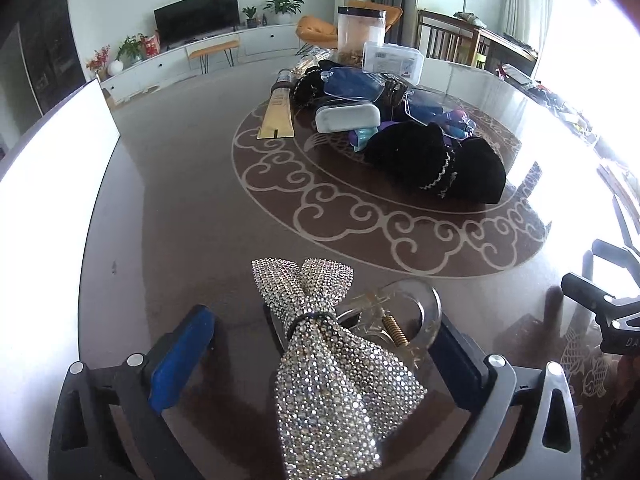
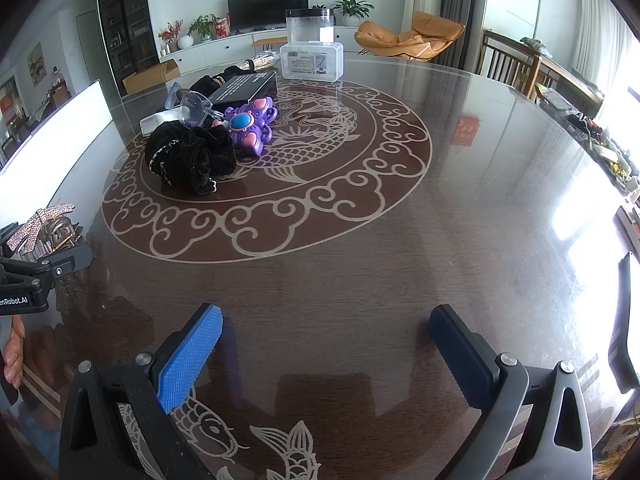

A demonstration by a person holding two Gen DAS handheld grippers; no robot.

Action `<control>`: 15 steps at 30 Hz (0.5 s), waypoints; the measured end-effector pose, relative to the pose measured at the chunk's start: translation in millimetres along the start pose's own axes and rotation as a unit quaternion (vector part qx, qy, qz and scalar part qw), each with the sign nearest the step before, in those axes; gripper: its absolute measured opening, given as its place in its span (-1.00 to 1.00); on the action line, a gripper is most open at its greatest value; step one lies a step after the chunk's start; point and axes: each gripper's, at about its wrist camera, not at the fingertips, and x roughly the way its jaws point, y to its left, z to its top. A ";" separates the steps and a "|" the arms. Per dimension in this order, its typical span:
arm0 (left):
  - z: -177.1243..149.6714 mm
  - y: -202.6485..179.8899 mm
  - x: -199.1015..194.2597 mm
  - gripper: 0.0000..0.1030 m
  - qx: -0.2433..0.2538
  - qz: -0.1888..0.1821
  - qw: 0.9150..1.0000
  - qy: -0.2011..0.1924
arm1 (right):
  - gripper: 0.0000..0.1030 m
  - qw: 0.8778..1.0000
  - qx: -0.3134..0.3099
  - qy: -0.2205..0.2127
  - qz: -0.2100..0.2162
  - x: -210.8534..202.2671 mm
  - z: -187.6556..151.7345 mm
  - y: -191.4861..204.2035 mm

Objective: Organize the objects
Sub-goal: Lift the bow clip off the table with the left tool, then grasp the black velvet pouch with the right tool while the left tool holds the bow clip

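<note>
Partly cut off by the frame's lower edge, a rhinestone bow hair clip (image 1: 320, 344) lies between the left gripper's (image 1: 320, 340) wide-spread fingers, contact unclear, while the right gripper (image 2: 326, 332) gapes empty, the cluttered pile (image 1: 384, 120) beyond.

A rhinestone bow hair clip (image 1: 320, 344), silver and glittering, cinched at its middle by a dark band and fixed to a clear plastic claw with a brass spring, lies on the dark glossy table's near edge. Further in, on the ornamental ring, sits a heap: a black velvet scrunchie (image 1: 436, 164), a purple toy (image 2: 250, 126), a white case (image 1: 347, 117), and clear boxes (image 1: 394, 62).
</note>
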 end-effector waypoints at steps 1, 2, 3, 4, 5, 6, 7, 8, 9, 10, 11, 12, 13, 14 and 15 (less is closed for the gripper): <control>0.7 0.4 0.1 1.00 0.000 0.000 1.000 0.000 | 1.00 1.000 0.000 0.000 0.000 0.3 0.0 0.2; 0.7 0.4 0.1 1.00 0.000 0.000 1.000 0.000 | 1.00 1.000 0.000 0.000 0.000 0.1 0.0 0.1; 0.7 0.4 0.1 1.00 -0.001 0.000 1.000 0.000 | 1.00 1.000 0.000 0.000 0.000 0.0 0.0 0.0; 0.7 0.4 0.1 1.00 -0.001 0.001 1.000 0.000 | 1.00 1.000 0.000 0.000 0.000 0.0 0.0 0.1; 0.3 0.5 0.0 1.00 -0.003 0.003 1.000 0.000 | 1.00 1.000 0.000 0.000 0.000 0.1 0.0 0.1; 0.3 1.2 -0.2 1.00 -0.007 0.006 1.000 0.000 | 1.00 1.000 0.000 0.000 0.000 0.3 -0.1 0.1; 0.5 3.0 0.0 1.00 -0.014 0.010 1.000 0.001 | 1.00 1.000 0.000 0.000 0.000 0.3 0.0 0.2; 0.5 5.1 0.0 1.00 -0.022 0.015 1.000 0.001 | 1.00 1.000 0.000 0.000 0.000 0.1 -0.1 0.3; 0.2 7.2 -0.1 1.00 -0.029 0.020 0.999 0.001 | 1.00 1.000 0.000 0.000 0.000 0.2 -0.1 0.2; 0.0 8.7 -0.2 1.00 -0.035 0.025 0.999 0.000 | 1.00 1.000 0.000 0.000 0.000 0.3 -0.1 0.2; 1.1 10.5 0.0 1.00 -0.040 0.028 0.999 0.000 | 1.00 1.000 0.000 0.000 0.000 0.1 -0.1 0.1; 1.3 10.7 0.2 1.00 -0.042 0.029 0.999 0.000 | 1.00 1.000 0.000 0.000 0.000 0.3 -0.1 0.3; 0.5 11.5 -0.1 1.00 -0.041 0.029 0.999 0.000 | 1.00 1.000 0.000 0.000 0.000 0.3 -0.1 0.3; 0.8 11.3 0.0 1.00 -0.042 0.030 0.999 0.000 | 1.00 1.000 0.000 0.000 0.000 0.4 -0.1 0.3; 1.5 11.0 0.2 1.00 -0.042 0.030 0.999 0.000 | 1.00 1.000 0.001 0.000 0.000 0.3 -0.1 0.2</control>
